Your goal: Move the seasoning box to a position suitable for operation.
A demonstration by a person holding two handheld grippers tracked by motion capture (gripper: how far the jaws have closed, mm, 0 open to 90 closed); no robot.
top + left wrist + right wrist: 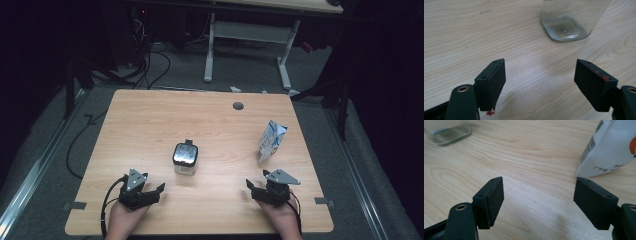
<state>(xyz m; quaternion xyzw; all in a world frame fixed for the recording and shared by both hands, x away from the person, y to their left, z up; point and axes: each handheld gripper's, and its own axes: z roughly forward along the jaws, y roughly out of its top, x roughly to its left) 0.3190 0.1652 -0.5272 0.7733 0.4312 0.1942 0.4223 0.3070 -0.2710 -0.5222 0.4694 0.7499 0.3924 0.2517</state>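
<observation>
Ok, both grippers sit low at the near edge of the wooden table (150, 115), one per hand. Left gripper (148, 193) is near-left, jaws spread wide, nothing between them (bare wood in the gap in the left gripper view). Right gripper (260, 191) is near-right, same story: jaws wide apart, holding nothing.

Glass jar (185, 159) stands upright approx mid-table, dark lid on top, clear body. It's ahead of the left gripper and a bit to its right, near but not touching; in the left gripper view its square base (564, 28) is beyond the jaws, offset twd the right one. Also visible in the right gripper view at far upper left (447, 131), well apart from that gripper.

Milk carton (271, 141) stands on the right side of the table, white w/ blue print, top opened. It's just ahead of the right gripper; in the right gripper view its lower corner (609, 152) sits right past the right-hand jaw, close, can't tell if touching.

Jar and carton are well apart.
</observation>
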